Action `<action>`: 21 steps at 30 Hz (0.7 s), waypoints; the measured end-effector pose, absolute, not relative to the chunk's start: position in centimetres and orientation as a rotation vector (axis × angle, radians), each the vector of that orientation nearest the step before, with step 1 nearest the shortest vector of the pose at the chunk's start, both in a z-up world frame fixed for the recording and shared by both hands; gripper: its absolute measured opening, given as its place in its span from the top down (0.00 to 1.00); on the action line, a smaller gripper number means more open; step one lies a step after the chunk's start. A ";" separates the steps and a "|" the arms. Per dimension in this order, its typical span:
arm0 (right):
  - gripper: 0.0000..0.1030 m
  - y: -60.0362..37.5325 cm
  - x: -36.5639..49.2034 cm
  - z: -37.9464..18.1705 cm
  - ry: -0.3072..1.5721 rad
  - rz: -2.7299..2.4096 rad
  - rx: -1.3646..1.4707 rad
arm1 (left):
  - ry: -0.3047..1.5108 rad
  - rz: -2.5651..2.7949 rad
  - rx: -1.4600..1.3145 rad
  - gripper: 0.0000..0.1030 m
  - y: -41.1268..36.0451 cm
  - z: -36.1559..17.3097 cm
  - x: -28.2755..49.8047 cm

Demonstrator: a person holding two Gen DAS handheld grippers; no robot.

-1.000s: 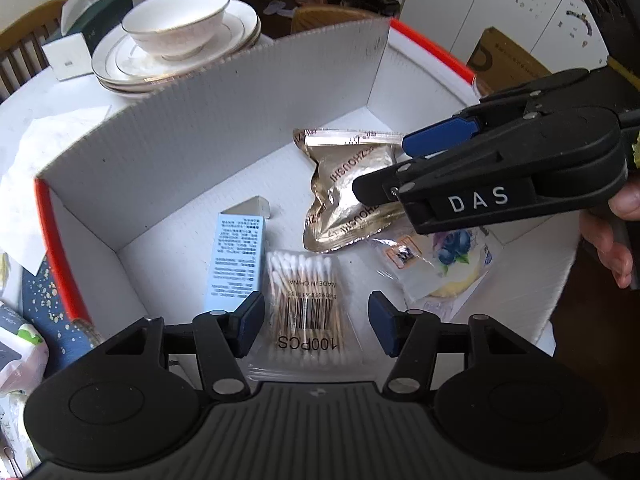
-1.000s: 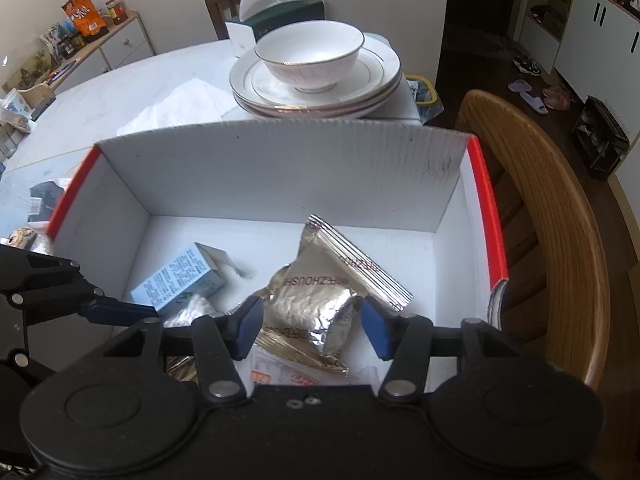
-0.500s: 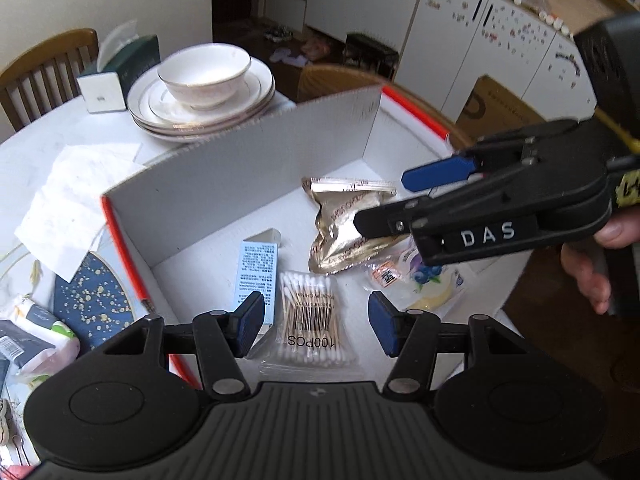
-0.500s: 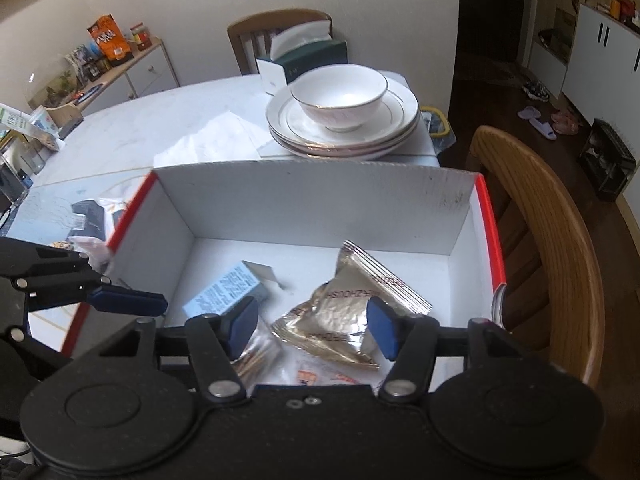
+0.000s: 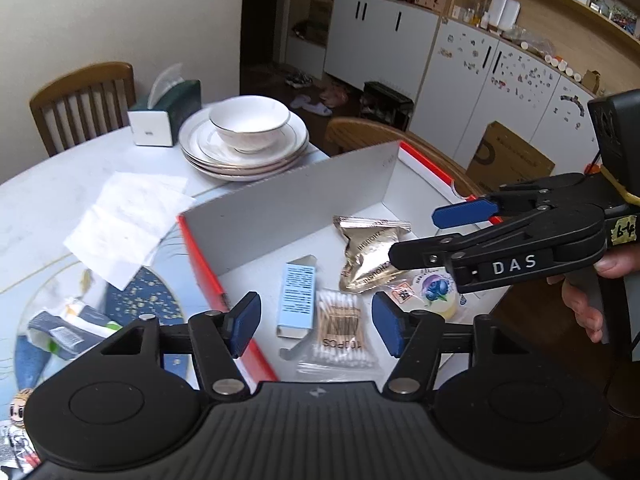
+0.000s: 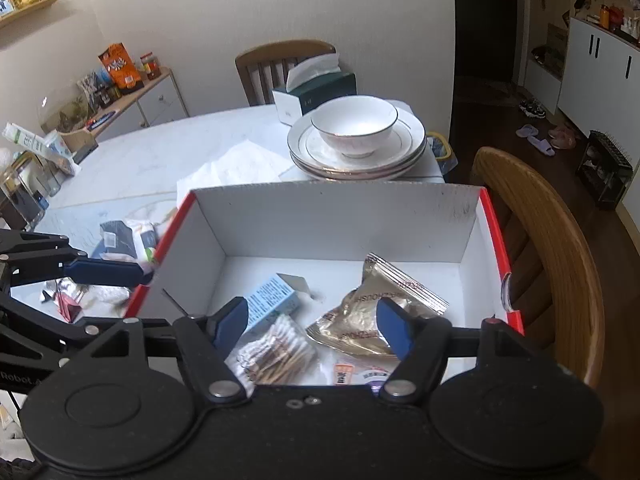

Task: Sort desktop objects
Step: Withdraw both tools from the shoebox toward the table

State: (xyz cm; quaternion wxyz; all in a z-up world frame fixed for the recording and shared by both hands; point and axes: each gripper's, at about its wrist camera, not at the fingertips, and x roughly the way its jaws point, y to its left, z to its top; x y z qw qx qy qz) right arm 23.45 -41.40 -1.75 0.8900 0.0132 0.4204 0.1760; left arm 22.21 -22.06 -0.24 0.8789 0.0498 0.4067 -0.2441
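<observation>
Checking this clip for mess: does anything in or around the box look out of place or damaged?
Nothing spilled or broken. In the box, the light blue carton has one end flap hanging open. Crumpled wrappers lie loose on the table, outside the box.

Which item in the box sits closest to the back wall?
The gold foil snack packet. The blue carton, cotton swab pack and blueberry-print packet lie nearer the grippers.

Matt cardboard box [image 6: 344, 216] — glossy foil pouch [image 6: 380, 312], glazed bowl [image 6: 354, 124].
</observation>
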 end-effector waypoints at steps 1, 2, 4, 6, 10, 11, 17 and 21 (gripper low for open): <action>0.30 -41.3 23.2 -1.6 0.867 0.362 0.032 | 0.842 -0.505 0.099 0.42 -21.7 -0.1 22.0; 0.29 -41.1 23.0 -1.5 0.861 0.362 0.037 | 0.838 -0.501 0.095 0.42 -21.4 0.0 21.9; 0.29 -40.8 22.6 -1.3 0.852 0.360 0.046 | 0.828 -0.496 0.090 0.42 -20.6 0.1 21.5; 0.27 -40.4 22.1 -1.1 0.843 0.359 0.055 | 0.816 -0.486 0.091 0.39 -19.9 0.3 21.1; 0.25 -39.1 21.0 -0.7 0.820 0.361 0.064 | 0.794 -0.483 0.074 0.33 -18.2 0.6 20.3; 0.25 -38.7 20.8 -0.6 0.815 0.363 0.064 | 0.791 -0.482 0.069 0.32 -17.7 0.7 20.1; 0.23 -36.1 19.4 0.3 0.768 0.381 0.072 | 0.787 -0.472 0.043 0.28 -14.6 0.8 19.0; 0.21 -34.2 18.6 0.7 0.753 0.383 0.065 | 0.786 -0.460 0.033 0.21 -12.5 0.7 18.4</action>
